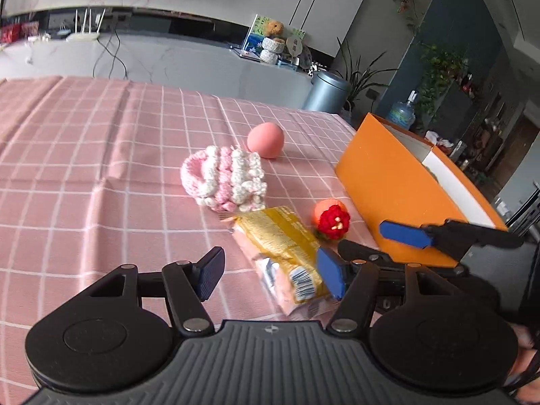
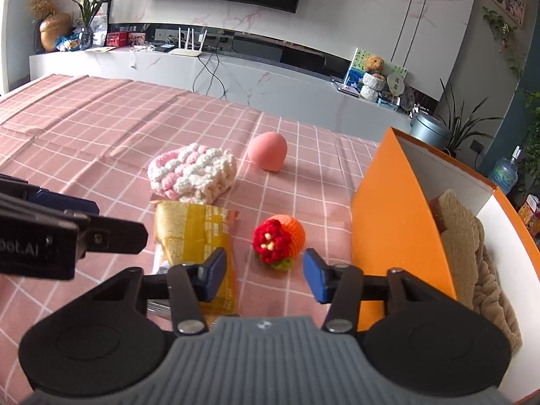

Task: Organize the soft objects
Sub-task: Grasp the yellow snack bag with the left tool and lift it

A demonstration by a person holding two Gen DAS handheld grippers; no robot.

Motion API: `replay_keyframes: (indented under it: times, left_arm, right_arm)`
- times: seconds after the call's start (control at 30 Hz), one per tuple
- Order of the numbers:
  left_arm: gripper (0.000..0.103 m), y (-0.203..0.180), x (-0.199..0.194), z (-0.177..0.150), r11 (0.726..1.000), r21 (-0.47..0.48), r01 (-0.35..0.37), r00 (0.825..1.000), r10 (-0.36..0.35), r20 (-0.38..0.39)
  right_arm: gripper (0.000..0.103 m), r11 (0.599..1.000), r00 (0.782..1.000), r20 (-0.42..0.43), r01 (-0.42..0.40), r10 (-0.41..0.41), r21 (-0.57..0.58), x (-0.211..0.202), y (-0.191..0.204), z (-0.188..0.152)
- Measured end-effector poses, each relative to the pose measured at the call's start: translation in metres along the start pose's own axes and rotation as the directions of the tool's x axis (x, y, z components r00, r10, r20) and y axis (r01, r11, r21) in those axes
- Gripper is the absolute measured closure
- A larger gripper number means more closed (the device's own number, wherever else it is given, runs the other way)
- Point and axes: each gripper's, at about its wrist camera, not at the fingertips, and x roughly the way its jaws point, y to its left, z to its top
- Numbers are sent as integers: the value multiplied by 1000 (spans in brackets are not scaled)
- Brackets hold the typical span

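Left wrist view
Left tool [image 1: 270, 270]: I see its blue pads standing apart, nothing pinched; the right-hand pad sits over the near end of the snack packet.
Snack packet [image 1: 281, 251]: yellow and clear wrapper, flat on the table, lying between my pads and running up toward 11 o'clock.
Knitted piece [image 1: 224, 179]: pink and white, at 11 o'clock from the packet, just beside its far end.
Pink ball [image 1: 265, 140]: at 12 o'clock beyond the knit, near it.
Crochet flower ball [image 1: 332, 219]: orange with a red flower, at 2 o'clock from the packet, just beside the orange box [image 1: 384, 185].
Right tool [image 1: 368, 249]: comes in from 3 o'clock, pads apart, in front of the box wall.
Table [image 1: 84, 141]: pink checked cloth.

Right wrist view
Right tool [image 2: 265, 271]: pads apart and gripping nothing; the flower ball [image 2: 278, 239] lies just ahead of the gap, at 12 o'clock.
Packet [image 2: 194, 233]: at 10 o'clock, partly under my left-hand pad.
Knit [image 2: 192, 172]: beyond the packet.
Pink ball [image 2: 267, 151]: at 12 o'clock, far.
Box [image 2: 395, 209]: at 2 o'clock, open, with tan soft pieces [image 2: 462, 233] inside.
Left tool [image 2: 64, 219]: enters at 9 o'clock; I cannot tell its gap here.
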Motion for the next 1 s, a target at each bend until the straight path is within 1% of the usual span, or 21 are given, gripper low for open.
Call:
replay_keyframes:
  times: [0.07,0.13,0.3,0.37,0.47,0.5,0.57,0.63,0.77,0.83,0.93,0.97,1.0]
  left_arm:
    - [29,0,7,2,999,-30,24,1000,-24,-8]
    - [27,-3,14,3,998,-49,39,999,-40,-21]
    - [27,-1,31,2,994,-97,47,997,-53,-55]
    - [27,1,35,0,993,-111,40,997,-47,-66]
    - [27,5,40,-2,991,-132,27,996,-37,-76]
    - [30,6,42,-2,990,-136,23,996,-34,-78]
    - [31,8,44,-3,990,-140,9,997,-20,-79]
    - [31,8,45,-4,992,-127,-1,997,-9,-76]
    - [31,4,48,-3,994,-105,-22,998,15,-66]
    - [31,0,49,-4,996,-82,-36,998,31,-61]
    - [30,-4,50,-5,997,-50,-53,997,50,-60]
    - [31,-5,50,-5,997,-42,-58,997,55,-58]
    - [35,-7,50,-7,997,-31,-64,997,63,-53]
  right_arm:
    - [58,1000,1000,-22,17,-17,-7,8,1,-3]
    - [58,1000,999,-39,12,-12,-3,15,1,-5]
    - [61,1000,998,-60,-6,6,3,28,4,-10]
    - [65,999,998,-54,-42,43,16,31,6,-12]
    - [65,997,996,-49,-79,79,-6,33,15,-13]
    - [65,996,995,-48,-91,91,-14,33,18,-14]
    - [66,994,994,-44,-105,104,-20,33,21,-15]
    - [68,994,993,-37,-109,109,-25,32,23,-15]
    - [83,990,990,-29,-136,135,-25,30,26,-16]
    - [84,990,991,-25,-132,131,-40,29,29,-16]
    - [88,989,989,-27,-144,144,-21,29,29,-16]
    - [89,989,989,-27,-149,149,-13,30,29,-16]
    - [89,989,988,-28,-150,150,-8,30,28,-16]
